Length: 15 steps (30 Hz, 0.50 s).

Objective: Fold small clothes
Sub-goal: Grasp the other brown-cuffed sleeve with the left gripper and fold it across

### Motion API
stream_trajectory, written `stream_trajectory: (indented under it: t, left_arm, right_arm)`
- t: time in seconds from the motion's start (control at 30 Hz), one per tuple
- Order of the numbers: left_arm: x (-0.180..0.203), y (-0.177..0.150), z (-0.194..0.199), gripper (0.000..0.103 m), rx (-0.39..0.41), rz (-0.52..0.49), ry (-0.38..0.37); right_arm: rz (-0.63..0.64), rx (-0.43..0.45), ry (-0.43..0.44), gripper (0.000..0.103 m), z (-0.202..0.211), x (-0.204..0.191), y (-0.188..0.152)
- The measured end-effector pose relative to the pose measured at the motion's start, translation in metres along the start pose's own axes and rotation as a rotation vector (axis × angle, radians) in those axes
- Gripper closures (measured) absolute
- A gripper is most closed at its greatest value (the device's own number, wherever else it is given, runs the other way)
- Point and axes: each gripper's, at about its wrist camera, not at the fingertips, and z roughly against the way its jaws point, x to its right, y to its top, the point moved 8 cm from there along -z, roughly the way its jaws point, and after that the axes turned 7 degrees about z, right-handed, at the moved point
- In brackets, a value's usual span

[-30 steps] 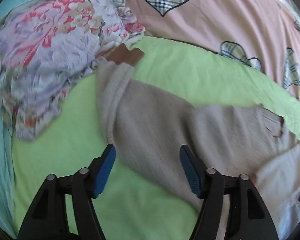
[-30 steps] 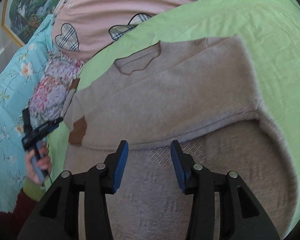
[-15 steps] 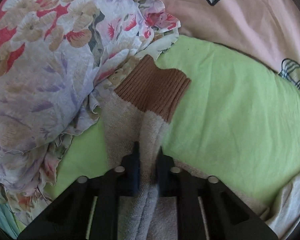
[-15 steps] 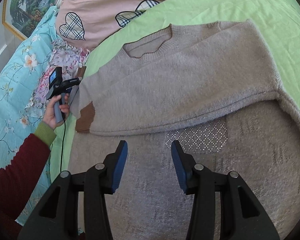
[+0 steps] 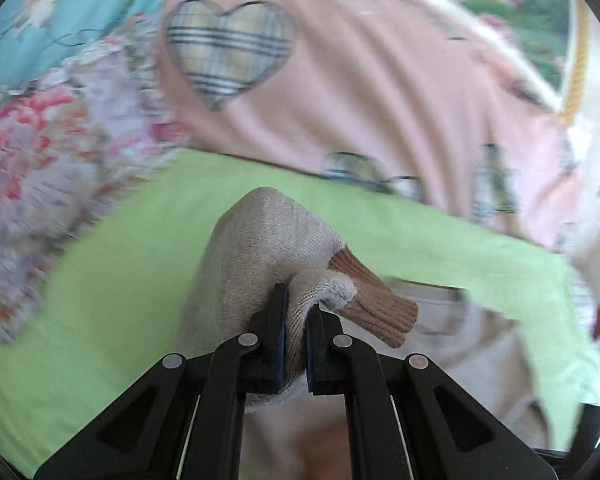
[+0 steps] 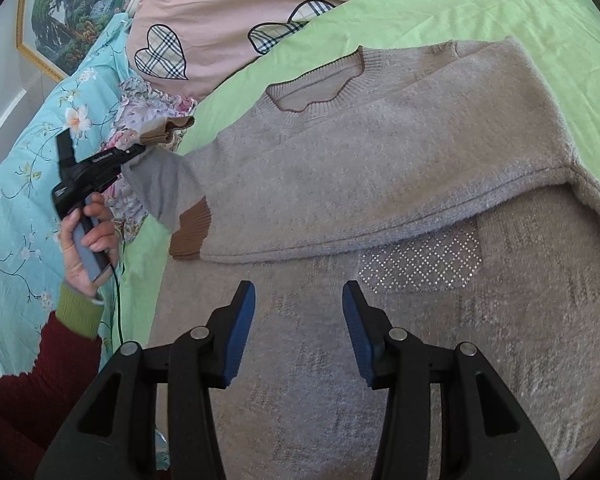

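One beige sweater is lying across one green sheet, and it is showing two brown cuffs: one resting at the end of the folded sleeve, the other hanging lifted in the air. Two grippers are showing, the left gripper and the right gripper. One hand is showing, coming out of one red sleeve. One pink cover is carrying three checked hearts in the right wrist view (a fourth is peeking in at the top edge). One flowered cloth, one turquoise quilt and one framed picture are sitting at the side.
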Motion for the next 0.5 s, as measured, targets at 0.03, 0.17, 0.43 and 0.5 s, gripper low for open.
stream_trajectory:
  t: [0.03, 0.17, 0.43, 0.5]
  left_arm:
    - [0.024, -0.01, 0.004, 0.098, -0.002, 0.008, -0.045]
    - [0.099, -0.055, 0.012, 0.097, -0.032, -0.018, -0.172]
    - [0.18, -0.168, -0.05, 0.097, -0.25, -0.131, -0.204]
    - [0.18, -0.184, -0.061, 0.096, -0.287, -0.149, -0.194]
  right_arm:
    - [-0.007, 0.006, -0.003, 0.056, 0.002, 0.002, -0.001]
    - [-0.059, 0.054, -0.016, 0.056, 0.017, 0.017, 0.0]
    - [-0.134, 0.124, -0.085, 0.056, 0.042, 0.05, 0.003]
    - [-0.145, 0.132, -0.095, 0.056, 0.044, 0.055, 0.004]
